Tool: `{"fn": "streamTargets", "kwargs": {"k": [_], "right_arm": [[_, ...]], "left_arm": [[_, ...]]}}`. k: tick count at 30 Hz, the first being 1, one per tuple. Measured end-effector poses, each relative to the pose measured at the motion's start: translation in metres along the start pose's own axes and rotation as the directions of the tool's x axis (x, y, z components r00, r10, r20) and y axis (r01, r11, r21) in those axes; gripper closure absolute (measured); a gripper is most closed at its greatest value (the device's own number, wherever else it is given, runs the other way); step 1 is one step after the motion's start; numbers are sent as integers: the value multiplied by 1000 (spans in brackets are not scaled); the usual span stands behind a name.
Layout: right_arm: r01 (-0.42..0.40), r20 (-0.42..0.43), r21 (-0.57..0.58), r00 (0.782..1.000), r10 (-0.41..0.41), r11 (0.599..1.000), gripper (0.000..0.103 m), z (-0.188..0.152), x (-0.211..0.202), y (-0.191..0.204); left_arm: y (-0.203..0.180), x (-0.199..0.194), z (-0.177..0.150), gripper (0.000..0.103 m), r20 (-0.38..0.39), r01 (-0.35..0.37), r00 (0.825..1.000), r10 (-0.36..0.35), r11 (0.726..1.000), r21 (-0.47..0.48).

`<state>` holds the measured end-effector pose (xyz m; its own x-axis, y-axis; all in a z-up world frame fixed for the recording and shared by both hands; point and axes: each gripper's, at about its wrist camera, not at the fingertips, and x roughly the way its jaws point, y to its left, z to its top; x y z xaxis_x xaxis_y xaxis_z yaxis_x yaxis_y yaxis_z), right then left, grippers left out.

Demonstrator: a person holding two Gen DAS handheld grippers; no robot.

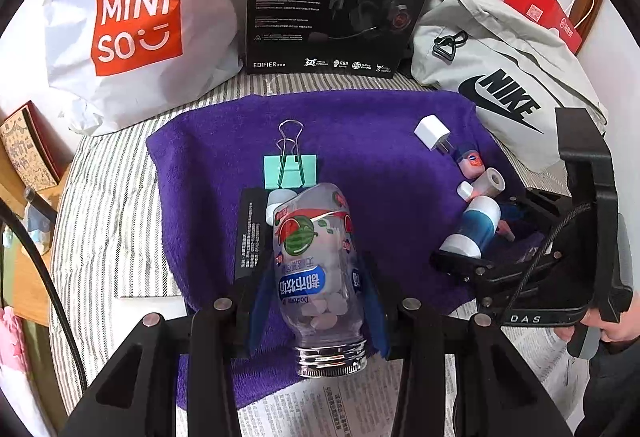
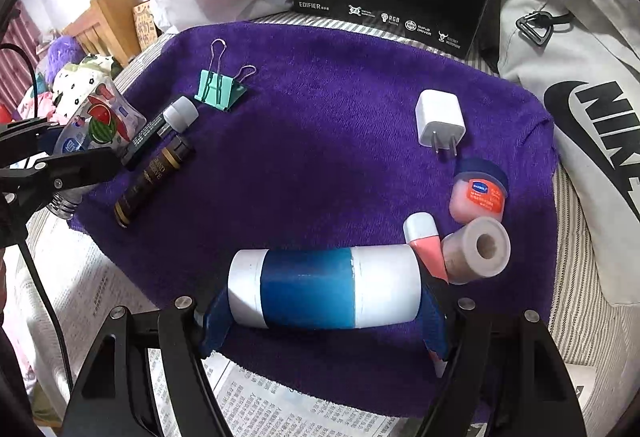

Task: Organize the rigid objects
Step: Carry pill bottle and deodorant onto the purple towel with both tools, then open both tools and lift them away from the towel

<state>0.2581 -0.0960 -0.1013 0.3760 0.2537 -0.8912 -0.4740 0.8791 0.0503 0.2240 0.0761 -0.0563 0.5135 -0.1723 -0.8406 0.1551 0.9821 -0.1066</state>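
A fuzzy purple cloth towel (image 2: 320, 141) is seen, matt and napped. The candy bottle (image 1: 316, 261) is made of clear glossy plastic, with a shiny ribbed metal-look cap (image 1: 331, 360). The binder clip (image 2: 219, 90) shows matt mint paint and polished wire handles. Smooth white plastic forms the charger plug (image 2: 439, 120). Printed newspaper (image 2: 280, 409) is laid beneath.

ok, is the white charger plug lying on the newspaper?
No. In the right wrist view the white charger plug rests on the purple towel, well away from the newspaper at the near edge.
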Motion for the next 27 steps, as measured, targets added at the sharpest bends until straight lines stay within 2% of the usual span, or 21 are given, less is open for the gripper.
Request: {"fn": "streamTargets", "kwargs": {"k": [7, 15, 27], "right_arm": [[-14, 7, -20, 1000, 14, 1000, 25, -3, 0, -2], [-65, -28, -11, 998, 64, 998, 25, -4, -9, -9], [-57, -16, -29, 998, 56, 998, 19, -11, -31, -14]], "left_arm": [[1, 8, 6, 64, -10, 2, 1000, -2, 1000, -6], [-1, 21, 16, 64, -26, 6, 1000, -6, 1000, -1], [-29, 58, 35, 64, -67, 25, 998, -22, 999, 47]]}}
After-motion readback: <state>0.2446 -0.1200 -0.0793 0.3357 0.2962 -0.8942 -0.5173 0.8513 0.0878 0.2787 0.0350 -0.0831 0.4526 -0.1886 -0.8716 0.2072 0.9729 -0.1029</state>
